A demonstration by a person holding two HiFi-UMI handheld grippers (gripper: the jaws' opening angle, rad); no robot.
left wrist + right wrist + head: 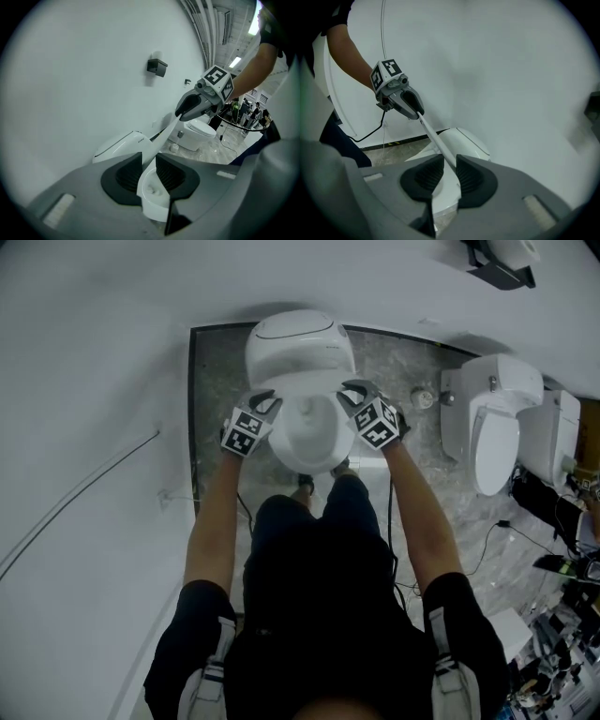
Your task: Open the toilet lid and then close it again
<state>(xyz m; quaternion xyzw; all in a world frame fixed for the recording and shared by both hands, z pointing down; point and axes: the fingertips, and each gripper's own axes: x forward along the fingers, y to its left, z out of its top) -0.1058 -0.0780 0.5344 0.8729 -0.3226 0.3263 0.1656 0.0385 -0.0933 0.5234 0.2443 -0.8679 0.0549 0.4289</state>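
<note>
A white toilet (298, 343) stands against the wall on a grey stone floor. Its lid (306, 427) is partly raised, and I hold it by both side edges. My left gripper (265, 401) is shut on the lid's left edge, my right gripper (354, 392) on its right edge. In the left gripper view the thin lid (165, 135) runs from my left gripper (149, 161) up to the right gripper (187, 108). In the right gripper view the lid (436, 138) slants from my right gripper (446, 164) to the left gripper (412, 105).
A second toilet (492, 423) and a third (553, 432) stand to the right, with a small round fitting (423, 397) on the floor between. Cables (506, 531) trail over the floor at right. A black box (157, 67) hangs on the white wall. My legs stand right before the bowl.
</note>
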